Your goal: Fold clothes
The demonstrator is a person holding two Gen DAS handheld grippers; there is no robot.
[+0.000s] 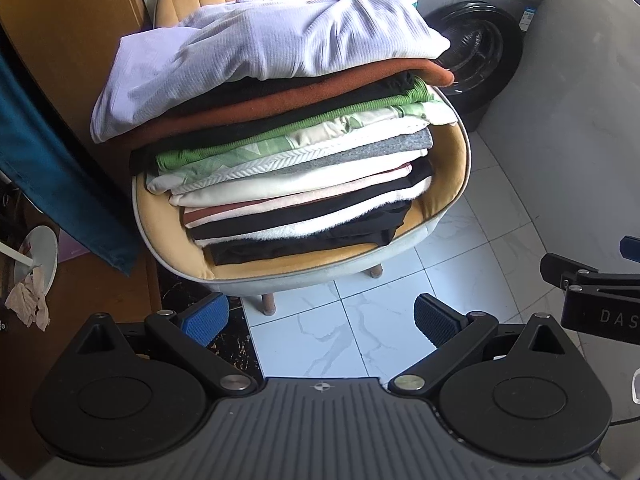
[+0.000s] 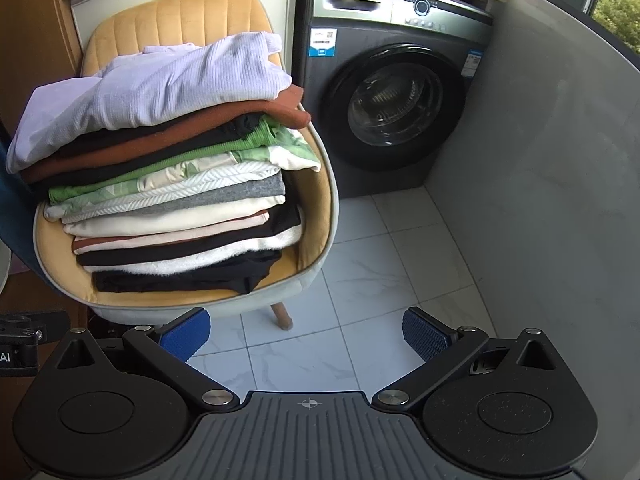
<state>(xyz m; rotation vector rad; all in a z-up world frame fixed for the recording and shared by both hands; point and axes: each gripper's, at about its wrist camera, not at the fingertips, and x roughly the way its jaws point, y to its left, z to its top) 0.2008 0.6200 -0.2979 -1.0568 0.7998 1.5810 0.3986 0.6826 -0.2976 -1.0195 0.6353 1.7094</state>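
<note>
A tall stack of folded clothes (image 1: 288, 152) sits on a yellow padded chair (image 1: 452, 184). A pale lavender ribbed top (image 1: 256, 52) lies on top, over a rust-brown garment (image 1: 304, 96), then black, green, cream, grey, pink and white layers. The stack also shows in the right wrist view (image 2: 172, 184), with the lavender top (image 2: 160, 84) uppermost. My left gripper (image 1: 320, 320) is open and empty, held back from the chair above the floor. My right gripper (image 2: 306, 334) is open and empty, in front of the chair's right side.
A dark front-loading washing machine (image 2: 392, 100) stands behind the chair to the right. A grey wall (image 2: 552, 184) curves along the right. White marble floor tiles (image 2: 380, 264) lie below. A teal cloth (image 1: 52, 184) hangs at left by a wooden cabinet (image 1: 68, 32).
</note>
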